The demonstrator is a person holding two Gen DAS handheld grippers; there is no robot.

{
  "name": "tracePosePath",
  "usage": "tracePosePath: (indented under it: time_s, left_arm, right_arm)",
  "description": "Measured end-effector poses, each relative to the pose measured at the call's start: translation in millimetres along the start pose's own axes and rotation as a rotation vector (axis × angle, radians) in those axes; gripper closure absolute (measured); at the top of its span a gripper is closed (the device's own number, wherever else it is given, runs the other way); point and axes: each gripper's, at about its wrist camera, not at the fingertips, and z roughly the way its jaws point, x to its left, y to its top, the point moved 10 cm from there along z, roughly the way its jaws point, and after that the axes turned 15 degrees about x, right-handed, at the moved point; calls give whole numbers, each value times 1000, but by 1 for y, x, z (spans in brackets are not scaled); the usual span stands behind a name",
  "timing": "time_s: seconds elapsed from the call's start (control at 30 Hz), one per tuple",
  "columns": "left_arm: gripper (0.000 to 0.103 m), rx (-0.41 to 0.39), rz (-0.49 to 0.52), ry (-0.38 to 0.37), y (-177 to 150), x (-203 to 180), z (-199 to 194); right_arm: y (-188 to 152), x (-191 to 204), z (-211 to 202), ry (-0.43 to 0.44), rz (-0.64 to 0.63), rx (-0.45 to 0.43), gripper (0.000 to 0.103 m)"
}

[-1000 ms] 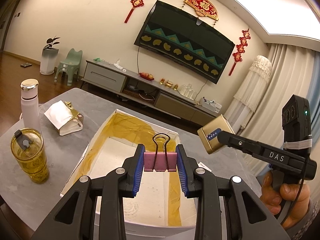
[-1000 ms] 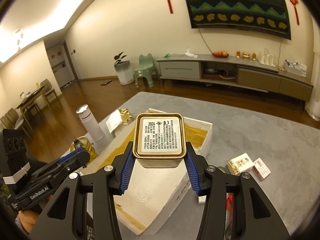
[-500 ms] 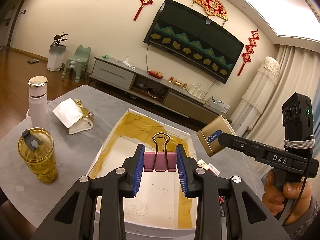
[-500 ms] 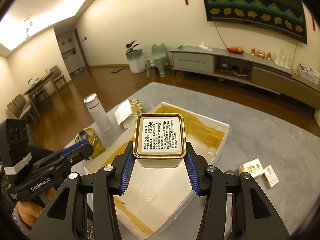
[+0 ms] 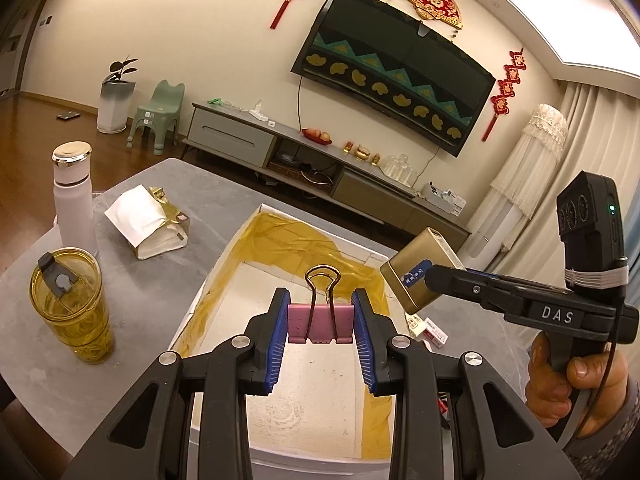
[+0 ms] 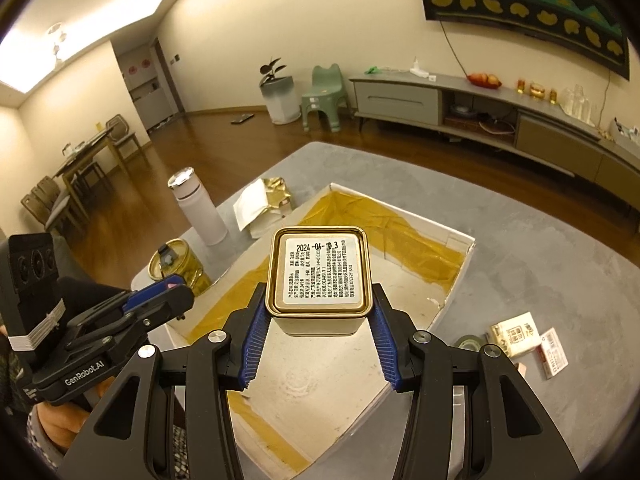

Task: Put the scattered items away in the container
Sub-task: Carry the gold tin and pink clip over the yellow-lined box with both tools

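The left tool (image 5: 321, 320) clamps a pink binder clip (image 5: 321, 323) above the white box (image 5: 208, 280) mid-table, while the right tool (image 6: 319, 322) grips a gold tin (image 6: 320, 276) over the same box.

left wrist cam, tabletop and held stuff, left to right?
Yellow tumbler → white paper bag → pink binder clip in the left gripper → gold tin in the right gripper → hand on its handle.

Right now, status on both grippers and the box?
Left gripper shut on pink binder clip. Right gripper shut on gold tin. Both over open white box. Nothing blocking.
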Motion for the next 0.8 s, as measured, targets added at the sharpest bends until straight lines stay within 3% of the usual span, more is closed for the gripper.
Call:
tracePosePath:
  time_s: [0.3, 0.57, 0.8]
  left_arm:
    - [70, 47, -23, 17, -1, 13, 15]
    - [70, 112, -29, -19, -9, 5, 42]
    - [70, 103, 5, 7, -14, 0, 49]
  right_arm:
    - [4, -3, 30, 9, -9, 70, 52]
    - [2, -5, 72, 13, -36, 157, 52]
    - [-7, -9, 102, -15, -50, 223, 52]
